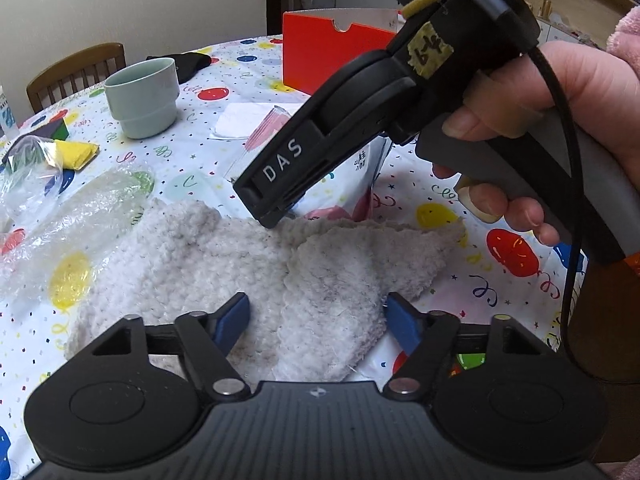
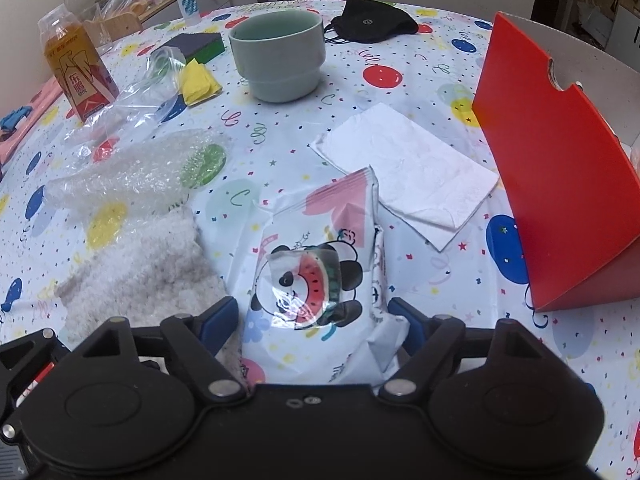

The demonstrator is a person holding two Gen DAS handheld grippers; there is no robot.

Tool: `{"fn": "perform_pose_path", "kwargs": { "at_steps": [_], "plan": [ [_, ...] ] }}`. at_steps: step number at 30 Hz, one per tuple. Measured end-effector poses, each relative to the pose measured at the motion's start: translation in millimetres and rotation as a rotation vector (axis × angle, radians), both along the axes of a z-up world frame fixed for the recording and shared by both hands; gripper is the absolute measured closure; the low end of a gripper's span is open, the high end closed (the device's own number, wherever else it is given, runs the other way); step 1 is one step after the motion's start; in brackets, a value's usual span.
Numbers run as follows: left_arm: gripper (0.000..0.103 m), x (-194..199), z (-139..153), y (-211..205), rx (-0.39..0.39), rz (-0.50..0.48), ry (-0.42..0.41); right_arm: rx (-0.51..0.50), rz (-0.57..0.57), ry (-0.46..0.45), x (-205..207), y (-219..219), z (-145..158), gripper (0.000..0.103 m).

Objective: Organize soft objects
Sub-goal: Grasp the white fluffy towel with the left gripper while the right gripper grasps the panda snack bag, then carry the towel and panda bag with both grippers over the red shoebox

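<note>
Left wrist view: the left gripper (image 1: 316, 318) hangs over a fluffy grey-white towel (image 1: 224, 264) that lies crumpled on the desk (image 1: 452, 208), which wears a balloon-print cloth. Its jaws are spread wide, one blue pad on each side of a raised fold of the towel, pinching nothing. Ahead, the right gripper (image 1: 266, 216), held in the person's right hand (image 1: 560, 120), points down with its tip at the towel's far edge; whether its jaws are spread cannot be told from this side. Behind that tip sits a panda-print tissue pack (image 1: 360, 184). A pale green cup (image 1: 142, 96) stands further back on the left, a sheet of bubble wrap (image 1: 92, 208) lies just left of the towel, and a red box (image 1: 328, 52) stands at the rear.

Right wrist view: the right gripper (image 2: 318, 320) has its jaws spread around the near end of the panda-print tissue pack (image 2: 316, 276), one blue pad on each side; contact with the wrapper cannot be told. The towel (image 2: 140, 268) lies just left of the pack, touching the bubble wrap (image 2: 136, 172) beyond it. A folded white napkin (image 2: 404, 168) lies right of the pack's far end, with the red box (image 2: 556, 176) further right. The green cup (image 2: 278, 56), a yellow cloth (image 2: 198, 82), a dark sponge (image 2: 200, 44), a black pouch (image 2: 372, 20) and a tea bottle (image 2: 78, 64) stand towards the back.
</note>
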State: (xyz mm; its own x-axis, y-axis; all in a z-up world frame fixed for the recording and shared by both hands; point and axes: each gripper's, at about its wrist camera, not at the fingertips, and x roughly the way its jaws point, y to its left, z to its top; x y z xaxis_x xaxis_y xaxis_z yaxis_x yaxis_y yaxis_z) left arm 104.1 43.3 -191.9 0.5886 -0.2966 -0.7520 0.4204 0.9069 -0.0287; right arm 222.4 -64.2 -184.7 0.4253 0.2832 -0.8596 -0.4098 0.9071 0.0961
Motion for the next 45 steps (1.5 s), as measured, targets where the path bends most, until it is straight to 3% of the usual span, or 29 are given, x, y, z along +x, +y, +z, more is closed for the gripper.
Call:
{"fn": "perform_pose_path", "kwargs": {
  "at_steps": [4, 9, 16, 29, 45],
  "plan": [
    [0.041, 1.0, 0.9, 0.8, -0.007, 0.01, -0.001, 0.001, -0.007, -0.009, 1.0, -2.1, 1.2, 0.029],
    [0.064, 5.2, 2.7, 3.2, -0.018, 0.039, 0.005, 0.008, -0.014, -0.01, 1.1, -4.2, 2.1, 0.035],
    [0.079, 9.9, 5.1, 10.4, -0.062, 0.072, 0.035, 0.029, -0.032, -0.005, 1.2, -10.1, 3.5, 0.038],
    [0.086, 21.9, 24.4, 31.9, -0.124, 0.189, 0.03, 0.113, -0.093, -0.022, -6.8, -48.2, 34.0, 0.038],
    [0.086, 61.1, 97.1, 39.5, -0.196, 0.297, -0.058, 0.167, -0.112, -0.095, -11.2, -93.9, 103.0, 0.038]
  ]
}}
